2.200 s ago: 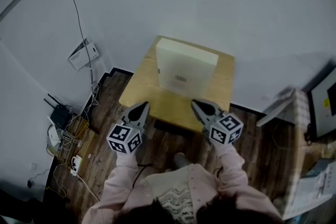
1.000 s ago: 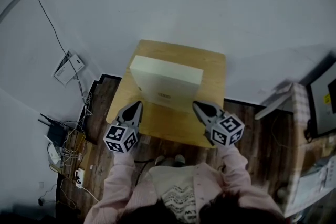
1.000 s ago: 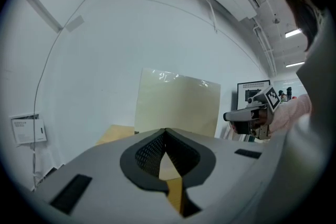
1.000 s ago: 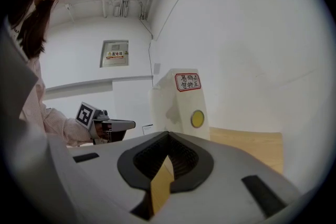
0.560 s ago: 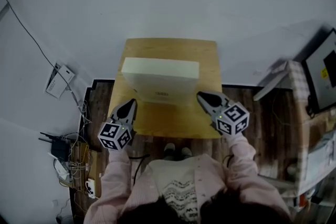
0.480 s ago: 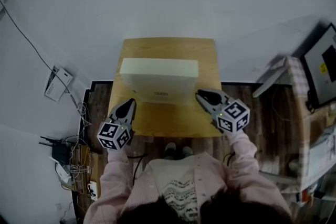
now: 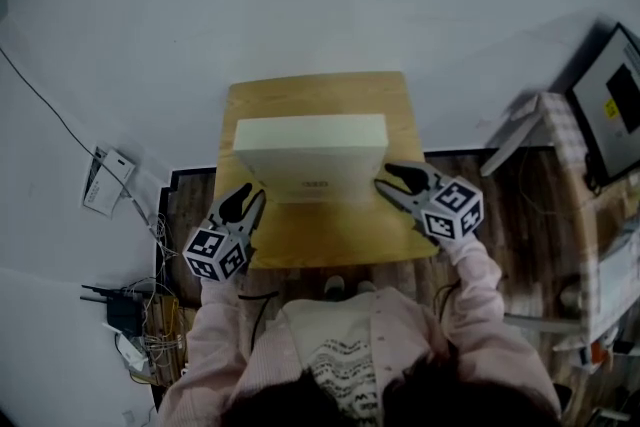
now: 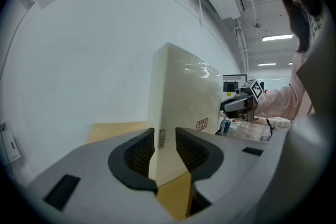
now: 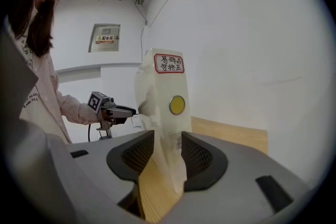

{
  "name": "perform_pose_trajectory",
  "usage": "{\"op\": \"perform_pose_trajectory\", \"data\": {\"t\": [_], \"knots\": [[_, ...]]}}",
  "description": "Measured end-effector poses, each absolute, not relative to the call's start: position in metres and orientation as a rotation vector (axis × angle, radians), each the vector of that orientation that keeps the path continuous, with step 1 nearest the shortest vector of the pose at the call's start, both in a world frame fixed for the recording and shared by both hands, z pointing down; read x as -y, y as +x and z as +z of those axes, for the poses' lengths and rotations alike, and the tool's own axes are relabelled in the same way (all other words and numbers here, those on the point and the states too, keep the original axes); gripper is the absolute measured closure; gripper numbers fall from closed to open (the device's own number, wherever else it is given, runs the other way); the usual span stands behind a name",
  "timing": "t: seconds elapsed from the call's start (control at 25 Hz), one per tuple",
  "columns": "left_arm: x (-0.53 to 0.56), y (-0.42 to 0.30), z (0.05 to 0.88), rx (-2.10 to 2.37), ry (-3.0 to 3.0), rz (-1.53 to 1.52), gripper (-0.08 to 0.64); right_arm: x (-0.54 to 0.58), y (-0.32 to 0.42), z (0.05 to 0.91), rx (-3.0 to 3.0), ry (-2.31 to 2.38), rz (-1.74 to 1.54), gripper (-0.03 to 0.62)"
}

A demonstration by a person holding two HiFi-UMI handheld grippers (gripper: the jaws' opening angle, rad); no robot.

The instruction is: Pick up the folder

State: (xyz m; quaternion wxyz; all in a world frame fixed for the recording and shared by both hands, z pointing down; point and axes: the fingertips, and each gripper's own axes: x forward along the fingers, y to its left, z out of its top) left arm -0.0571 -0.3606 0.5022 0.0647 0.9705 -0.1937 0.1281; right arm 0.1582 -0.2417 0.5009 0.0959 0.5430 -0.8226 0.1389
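A cream box-file folder stands upright on a small wooden table, its long face toward me. My left gripper is at the folder's left end. In the left gripper view its jaws are opening, and the folder's edge shows in the gap without the pads pressing on it. My right gripper is at the right end. Its jaws are opening too, either side of the folder's narrow end, which bears a red-framed label and a yellow dot.
The table stands against a pale wall. On the dark wooden floor at the left lie cables and a router and a white device. A desk with a monitor stands at the right.
Both grippers have moved forward and slightly down to the folder's two ends. Their jaws, shut a second ago, have parted.
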Motion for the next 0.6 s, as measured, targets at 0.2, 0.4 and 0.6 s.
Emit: {"op": "perform_pose_trajectory", "data": {"t": [0.2, 0.4, 0.6], "knots": [[0.364, -0.051, 0.507, 0.469, 2.939, 0.393, 0.38, 0.245, 0.158, 0.506, 2.45, 1.598, 0.441, 0.378], [0.367, -0.044, 0.514, 0.366, 2.942, 0.42, 0.334, 0.249, 0.156, 0.51, 2.456, 1.592, 0.48, 0.339], [0.368, -0.037, 0.518, 0.271, 2.931, 0.418, 0.276, 0.255, 0.155, 0.512, 2.466, 1.577, 0.501, 0.313]]}}
